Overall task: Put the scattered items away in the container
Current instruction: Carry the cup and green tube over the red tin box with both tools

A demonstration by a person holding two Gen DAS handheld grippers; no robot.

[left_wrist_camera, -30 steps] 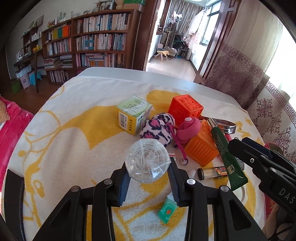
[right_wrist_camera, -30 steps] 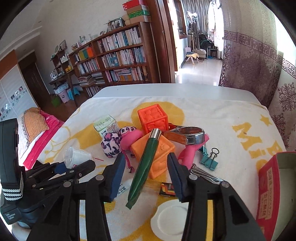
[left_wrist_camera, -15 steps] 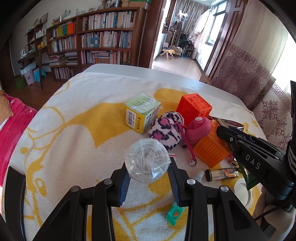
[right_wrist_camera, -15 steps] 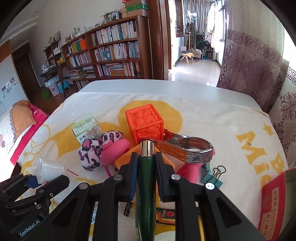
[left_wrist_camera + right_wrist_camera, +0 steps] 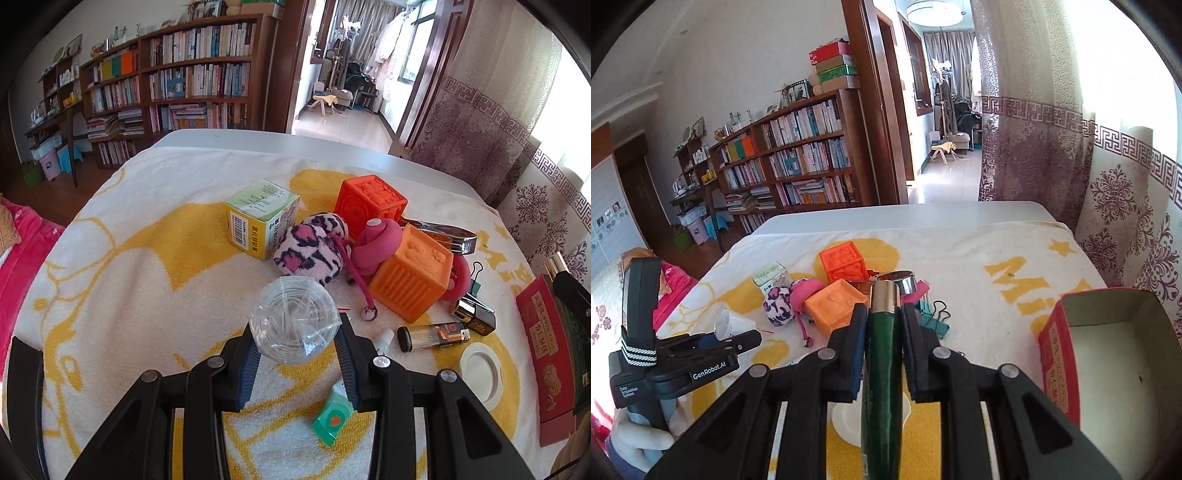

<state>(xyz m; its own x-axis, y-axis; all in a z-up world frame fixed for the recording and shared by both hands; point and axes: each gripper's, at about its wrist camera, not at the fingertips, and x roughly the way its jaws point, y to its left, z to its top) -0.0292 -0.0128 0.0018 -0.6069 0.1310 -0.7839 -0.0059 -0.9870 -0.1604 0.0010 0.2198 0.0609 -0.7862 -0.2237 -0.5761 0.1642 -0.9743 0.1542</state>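
Note:
My left gripper (image 5: 295,343) is shut on a clear plastic cup (image 5: 293,325), held just above the yellow-and-white towel (image 5: 129,280). From the right wrist view that gripper (image 5: 738,338) and its cup (image 5: 729,325) sit at the lower left. My right gripper (image 5: 884,321) is shut on a dark green tube (image 5: 881,369) with a metal cap, lifted clear of the pile. The open red box (image 5: 1056,354) stands just to its right, its white inside bare. In the left wrist view the red box (image 5: 543,339) lies at the far right, with the tube's cap (image 5: 556,262) above it.
On the towel lie two orange cubes (image 5: 410,277) (image 5: 369,203), a pink leopard plush (image 5: 314,251), a green-and-yellow carton (image 5: 262,218), a lighter (image 5: 436,336), a white lid (image 5: 478,369), a teal item (image 5: 332,421) and binder clips (image 5: 938,321). A curtain hangs at the right.
My right gripper has shut on the green tube, lifted it off the pile and carried it right, next to the red box. The left gripper keeps hold of the cup, almost still.

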